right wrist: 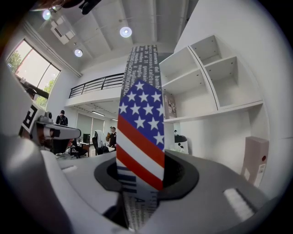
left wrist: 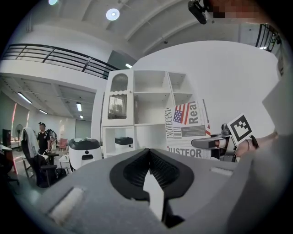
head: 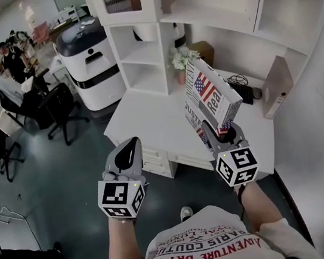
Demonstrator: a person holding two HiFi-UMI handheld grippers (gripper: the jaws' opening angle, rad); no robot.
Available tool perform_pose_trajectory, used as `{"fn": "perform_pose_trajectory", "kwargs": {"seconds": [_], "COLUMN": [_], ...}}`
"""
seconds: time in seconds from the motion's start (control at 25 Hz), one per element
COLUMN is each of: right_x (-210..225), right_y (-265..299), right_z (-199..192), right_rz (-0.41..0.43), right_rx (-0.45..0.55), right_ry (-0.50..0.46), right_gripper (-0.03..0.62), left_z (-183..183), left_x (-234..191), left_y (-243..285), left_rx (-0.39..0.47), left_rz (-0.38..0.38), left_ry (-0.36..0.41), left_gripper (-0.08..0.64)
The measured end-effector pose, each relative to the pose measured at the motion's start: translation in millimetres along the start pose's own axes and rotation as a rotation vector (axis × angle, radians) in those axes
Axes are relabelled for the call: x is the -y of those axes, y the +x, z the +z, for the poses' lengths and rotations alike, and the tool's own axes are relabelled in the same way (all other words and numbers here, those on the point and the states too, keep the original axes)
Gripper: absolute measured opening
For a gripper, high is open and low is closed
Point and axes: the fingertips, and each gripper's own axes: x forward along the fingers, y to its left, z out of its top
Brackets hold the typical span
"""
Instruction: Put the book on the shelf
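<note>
The book has a stars-and-stripes cover with newsprint lettering. My right gripper is shut on its lower edge and holds it upright over the white desk. In the right gripper view the book rises from between the jaws of the right gripper. The white shelf unit stands at the back of the desk, and open wall shelves run to the right. My left gripper is level to the left of the book, jaws together, holding nothing. In the left gripper view, beyond the left gripper, I see the book and the shelf unit.
On the desk are a small flower pot, a black device with a cable and a brown file box leaning at the right. A white-and-black machine and office chairs stand to the left, with people beyond.
</note>
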Motion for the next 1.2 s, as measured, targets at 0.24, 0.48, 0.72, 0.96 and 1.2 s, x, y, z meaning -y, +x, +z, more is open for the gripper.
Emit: {"fn": "perform_pose_trajectory", "kwargs": {"seconds": [0.24,0.48,0.72,0.96,1.2], "right_x": [37,57,69,73,69], "right_y": [69,114,150,181,205], "right_z": [22,43,66,94,133], "right_rz": [-0.009,-0.043,-0.13,-0.262,-0.421], "right_rx": [0.021,0.051,0.075,0.111,0.13], "right_ry": [-0.037,-0.065,-0.082,-0.091,-0.12], "right_gripper": [0.153,0.153,0.153,0.153,0.153], "left_z": [15,24,38,56,76], "left_x": [-30,-46,-69,-105,-135], "left_y": [77,133,186,230,255], "left_rx": [0.026,0.051,0.079,0.113,0.153], "left_rz": [-0.016,-0.08,-0.201,-0.33,-0.475], "left_ry": [0.007,0.023,0.034,0.049,0.074], "left_gripper": [0.003,0.003,0.003,0.003,0.003]}}
